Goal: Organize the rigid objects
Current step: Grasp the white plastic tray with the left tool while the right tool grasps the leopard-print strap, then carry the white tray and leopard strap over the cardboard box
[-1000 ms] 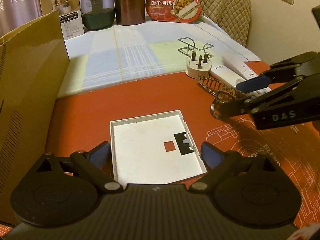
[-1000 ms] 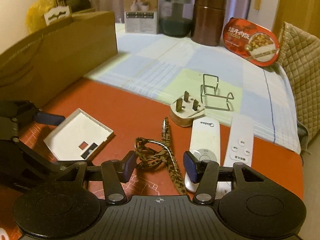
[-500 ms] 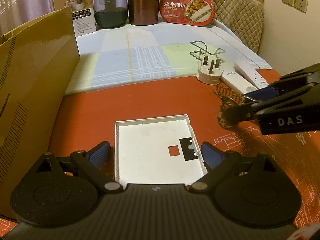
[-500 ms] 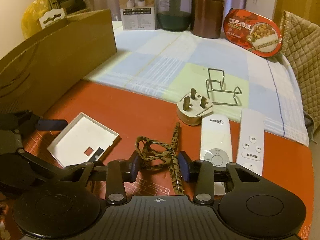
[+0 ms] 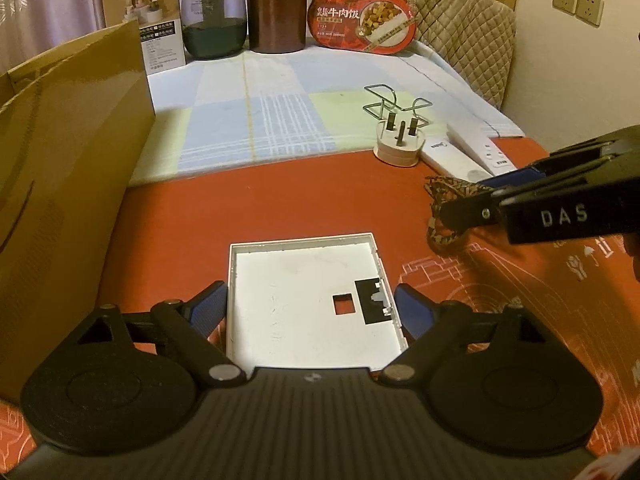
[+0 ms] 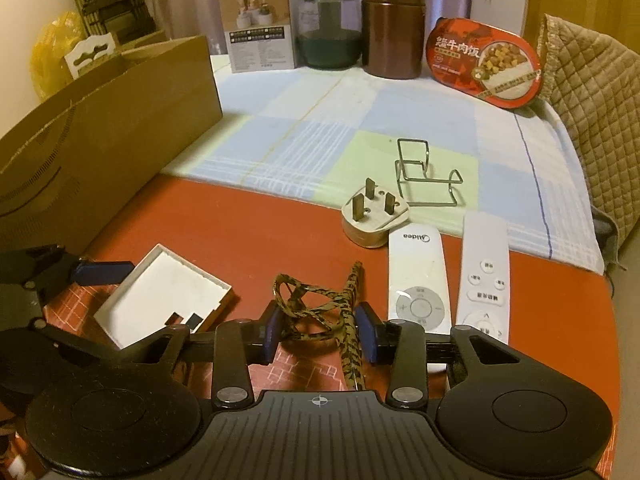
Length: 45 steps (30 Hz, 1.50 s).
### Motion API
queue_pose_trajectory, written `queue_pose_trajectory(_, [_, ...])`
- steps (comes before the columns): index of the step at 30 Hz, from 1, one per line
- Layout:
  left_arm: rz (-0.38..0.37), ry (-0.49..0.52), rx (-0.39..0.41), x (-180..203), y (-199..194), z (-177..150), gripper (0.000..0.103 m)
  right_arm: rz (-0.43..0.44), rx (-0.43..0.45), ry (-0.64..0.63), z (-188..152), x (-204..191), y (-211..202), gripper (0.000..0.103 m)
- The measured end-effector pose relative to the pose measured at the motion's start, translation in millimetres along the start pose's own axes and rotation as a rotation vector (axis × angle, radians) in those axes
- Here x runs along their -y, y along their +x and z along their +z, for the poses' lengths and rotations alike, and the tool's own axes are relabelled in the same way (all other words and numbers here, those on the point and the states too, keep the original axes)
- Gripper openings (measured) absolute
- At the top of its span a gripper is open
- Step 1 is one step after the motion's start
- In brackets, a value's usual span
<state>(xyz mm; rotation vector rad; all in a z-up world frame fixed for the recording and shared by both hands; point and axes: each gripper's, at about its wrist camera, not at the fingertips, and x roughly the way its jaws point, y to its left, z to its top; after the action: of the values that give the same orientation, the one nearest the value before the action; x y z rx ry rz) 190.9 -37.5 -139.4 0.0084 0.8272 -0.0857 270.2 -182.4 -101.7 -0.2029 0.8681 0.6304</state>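
Note:
A white square plastic cover (image 5: 304, 292) lies open side up on the red mat; it also shows in the right wrist view (image 6: 160, 296). My left gripper (image 5: 310, 312) is open, with its fingers on either side of the cover's near end. My right gripper (image 6: 320, 330) is closing around a leopard-print cord (image 6: 320, 304), with its pads close to the cord on both sides. The cord (image 5: 444, 200) shows partly behind the right gripper in the left wrist view. A white plug (image 6: 374, 216), two white remotes (image 6: 418, 276) (image 6: 486, 272) and a wire stand (image 6: 424, 176) lie beyond.
A tall cardboard box (image 5: 60, 184) stands along the left. At the back stand a small carton (image 6: 262, 24), a glass jar (image 6: 328, 28), a brown canister (image 6: 394, 26) and a red food tray (image 6: 486, 64). A quilted chair back (image 6: 592, 92) is at the right.
My right gripper's fingers have closed in from wide apart to just around the cord. The left gripper has crept forward so its fingers flank the white cover.

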Motion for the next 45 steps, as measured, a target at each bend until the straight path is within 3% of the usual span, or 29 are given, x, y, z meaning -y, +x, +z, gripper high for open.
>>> queue_pose_trajectory(15, [-0.011, 0.02, 0.04, 0.0, -49.9, 4.4, 0.087, 0.005, 0.072, 0.102, -12.2, -16.5, -41.3, 0.035])
queue_pose_trajectory(27, [-0.025, -0.001, 0.014, -5.4, -55.0, -14.3, 0.087, -0.061, -0.034, 0.052, -48.5, -41.3, -35.6, 0.035])
queue_pose_trajectory(31, [-0.027, -0.014, 0.018, -9.6, -53.8, -17.3, 0.087, -0.084, -0.043, 0.057, -47.1, -40.0, -27.7, 0.05])
queue_pose_trajectory(34, [-0.028, -0.029, 0.022, -13.2, -51.4, -18.9, 0.087, -0.066, -0.041, 0.101, -45.0, -36.6, -22.8, 0.052])
queue_pose_trajectory(40, [-0.035, -0.04, 0.025, -15.6, -48.7, -20.7, 0.087, -0.089, -0.04, 0.177, -40.4, -30.5, -11.1, 0.051])
queue_pose_trajectory(43, [-0.04, -0.038, 0.024, -15.5, -49.1, -20.8, 0.087, -0.108, -0.035, 0.17, -38.7, -32.5, -13.8, 0.038])
queue_pose_trajectory(45, [-0.047, -0.041, 0.024, -15.7, -50.9, -19.4, 0.087, -0.108, -0.023, 0.166, -39.2, -34.4, -17.0, 0.038])
